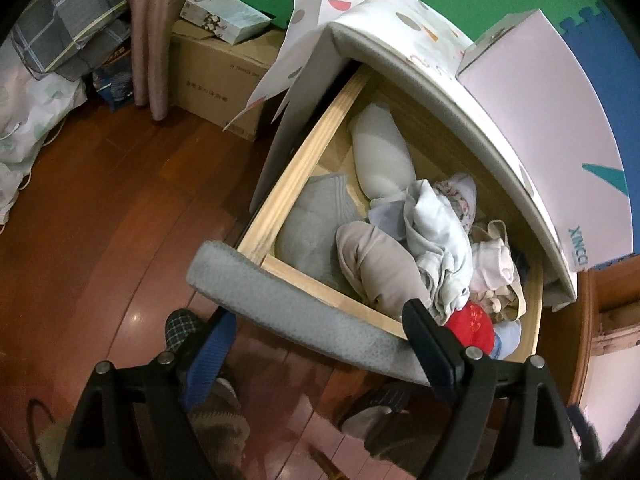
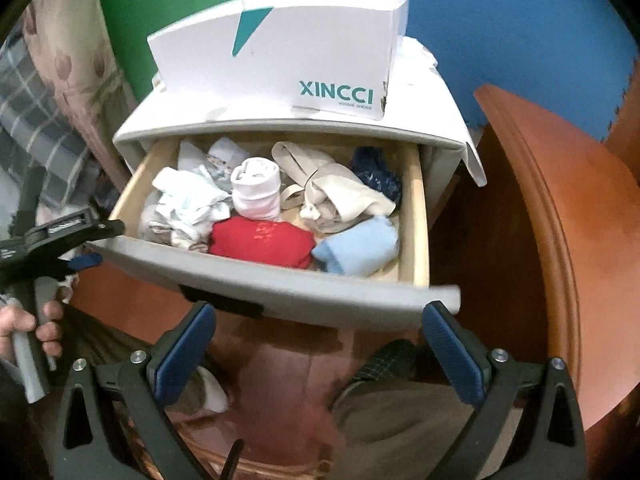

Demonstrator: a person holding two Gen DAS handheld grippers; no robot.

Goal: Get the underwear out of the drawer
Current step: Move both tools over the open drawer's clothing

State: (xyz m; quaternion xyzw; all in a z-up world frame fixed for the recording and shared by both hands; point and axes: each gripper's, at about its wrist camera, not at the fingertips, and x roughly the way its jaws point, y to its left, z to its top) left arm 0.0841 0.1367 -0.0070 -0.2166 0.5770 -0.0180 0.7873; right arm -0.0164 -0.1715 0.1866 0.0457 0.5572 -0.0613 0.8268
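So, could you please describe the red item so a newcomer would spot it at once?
Look in the open grey-fronted wooden drawer under the white XINCCI shoebox. At its front edge lies the folded red cloth bundle, the only red piece, beside a pale blue bundle.

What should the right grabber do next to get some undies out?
Probably reach the right gripper forward and down over the drawer front toward the red folded piece. The drawer is already open, the gripper is open and empty, and that piece lies nearest.
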